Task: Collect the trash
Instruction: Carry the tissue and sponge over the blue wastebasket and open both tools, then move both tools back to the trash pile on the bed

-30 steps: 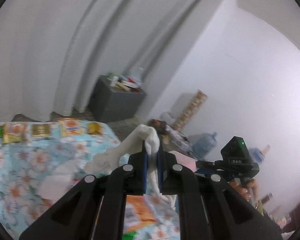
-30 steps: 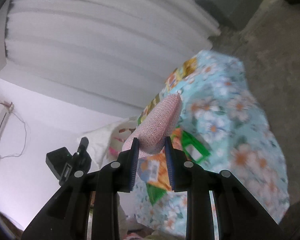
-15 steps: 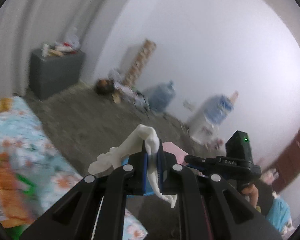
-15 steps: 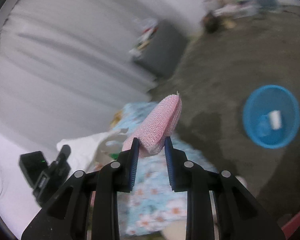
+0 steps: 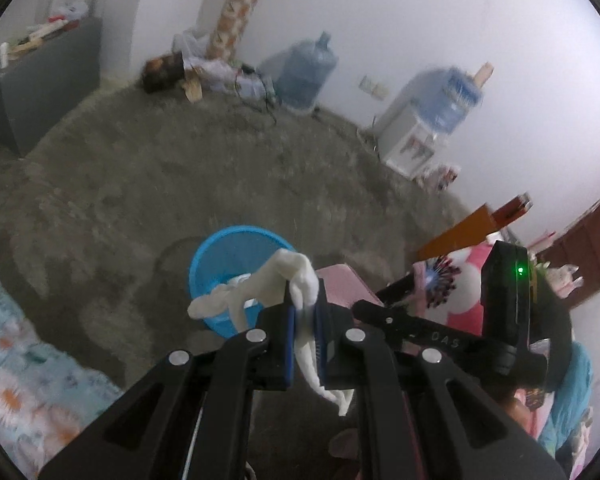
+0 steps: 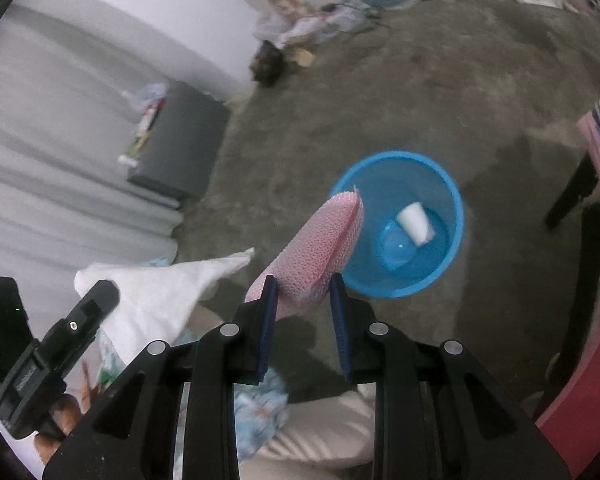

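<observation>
Left gripper (image 5: 303,318), jaws clamped on a white tissue (image 5: 260,284); right gripper (image 6: 303,300), jaws gripping pink foam (image 6: 320,240). Both are over the blue bin (image 6: 448,196) on the floor (image 6: 380,100), a cup (image 6: 416,220) inside.

Grey cabinet (image 5: 44,80) by the wall; water jug (image 5: 306,70); dispenser (image 5: 424,128).

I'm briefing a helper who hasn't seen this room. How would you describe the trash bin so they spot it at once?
Look at the bare grey floor in the middle of the room. The bin stands there alone, a round bright blue basket with a white cup lying inside. Nothing else on the floor is that blue or open-topped.
</observation>
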